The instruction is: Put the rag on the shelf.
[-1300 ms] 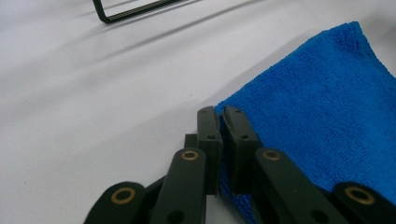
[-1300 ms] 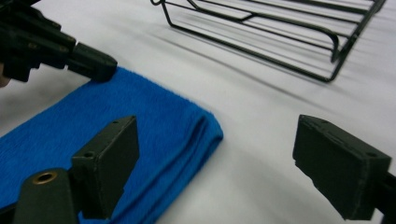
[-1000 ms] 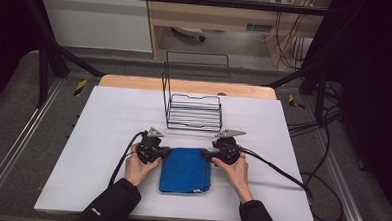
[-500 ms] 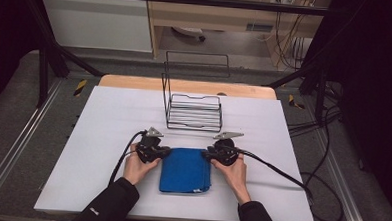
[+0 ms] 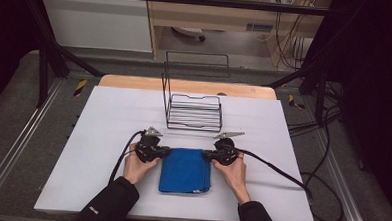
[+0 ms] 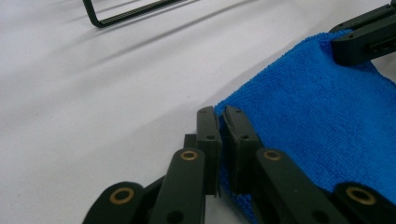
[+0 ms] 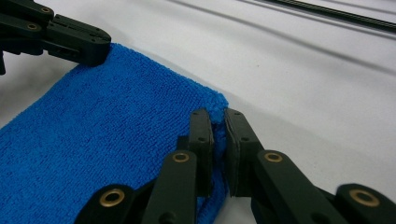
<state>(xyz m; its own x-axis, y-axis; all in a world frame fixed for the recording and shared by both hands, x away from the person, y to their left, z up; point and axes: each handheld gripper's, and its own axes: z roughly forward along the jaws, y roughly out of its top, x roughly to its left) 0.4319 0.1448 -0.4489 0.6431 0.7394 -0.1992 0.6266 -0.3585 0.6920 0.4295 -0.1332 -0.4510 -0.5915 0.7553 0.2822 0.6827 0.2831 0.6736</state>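
A folded blue towel (image 5: 185, 170) lies flat on the white table near the front edge. My left gripper (image 5: 166, 151) is shut on the towel's far left corner; in the left gripper view the blue cloth (image 6: 322, 121) is pinched between the nearly closed jaws of my left gripper (image 6: 220, 111). My right gripper (image 5: 206, 153) is shut on the far right corner, and in the right gripper view my right gripper (image 7: 217, 113) clamps the towel (image 7: 112, 135) edge. Each gripper view also shows the other gripper's jaws at the opposite corner.
A black wire rack (image 5: 193, 109) stands on the table just beyond the towel, with a tall wire back. The white table top (image 5: 103, 116) has open space left and right. Cables (image 5: 281, 172) trail from both grippers.
The two grippers have shifted slightly toward the person, drawing the towel's far edge with them. Both stay shut on the corners.
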